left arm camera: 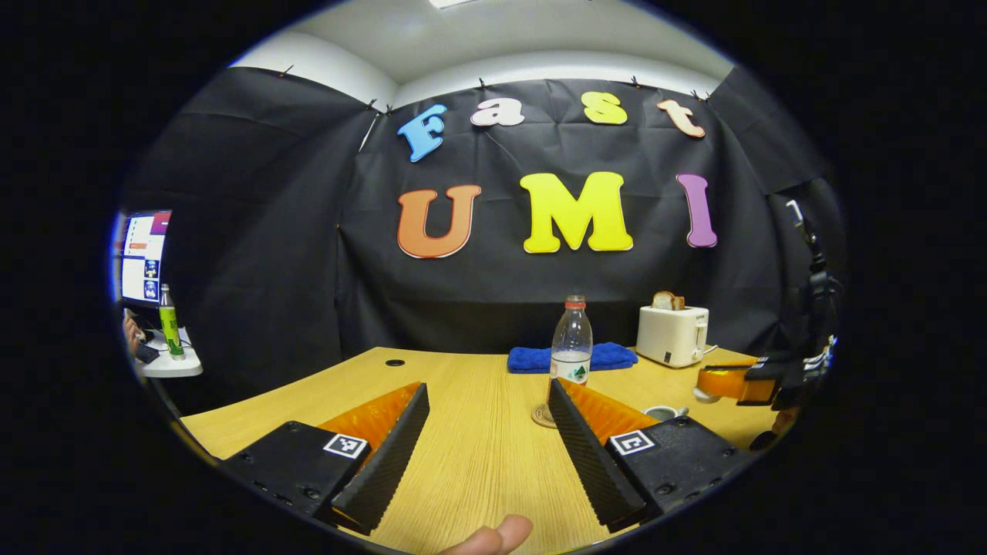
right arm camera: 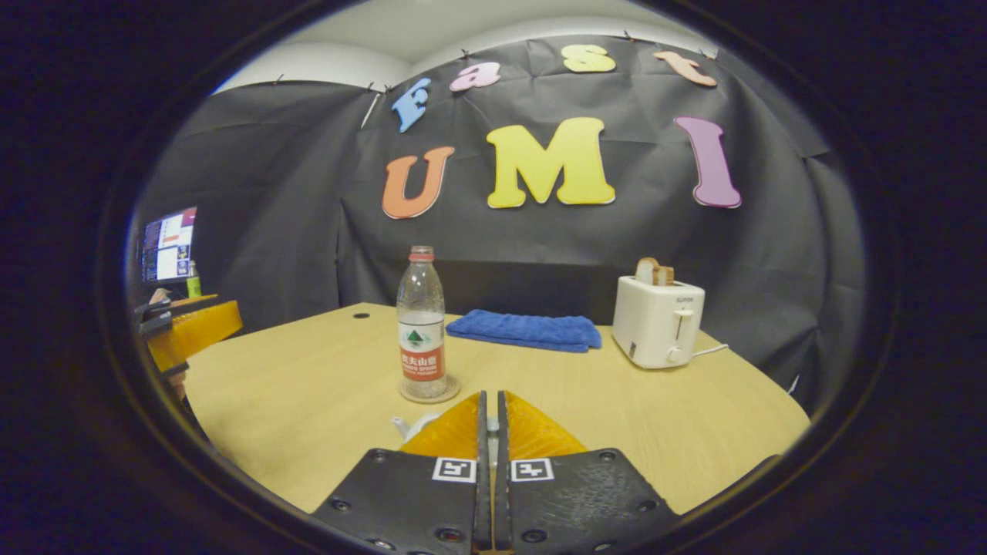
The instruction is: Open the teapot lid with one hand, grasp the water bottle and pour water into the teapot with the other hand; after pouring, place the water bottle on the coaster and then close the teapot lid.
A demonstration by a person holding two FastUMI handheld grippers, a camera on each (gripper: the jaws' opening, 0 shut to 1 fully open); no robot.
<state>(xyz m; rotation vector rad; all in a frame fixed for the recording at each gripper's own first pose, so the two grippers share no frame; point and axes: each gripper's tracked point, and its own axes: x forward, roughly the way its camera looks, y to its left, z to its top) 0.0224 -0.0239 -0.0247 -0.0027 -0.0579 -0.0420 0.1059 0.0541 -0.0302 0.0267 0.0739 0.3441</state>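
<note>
On the round cork coaster (right arm camera: pixel 429 393) mid-table stands the clear plastic water bottle w/ red cap (right arm camera: pixel 421 324), upright, label facing fwd, part filled. Just in front of the bottle, low, a white ceramic teapot (right arm camera: pixel 409 426) peeks out, mostly hidden behind the right gripper (right arm camera: pixel 490 412); its fingers are pressed near-together, can't tell on what. Left gripper (left arm camera: pixel 487 401) released, jaws wide, bare wooden table (left arm camera: pixel 478 447) between. Behind the bottle: folded blue towel (right arm camera: pixel 526 330); to its right, white toaster (right arm camera: pixel 657 322) w/ bread.

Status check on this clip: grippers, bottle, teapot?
Left gripper open, holding nothing. Right gripper nearly closed over the teapot; lid grip not visible. Water bottle upright on the coaster. Nothing in the way.
</note>
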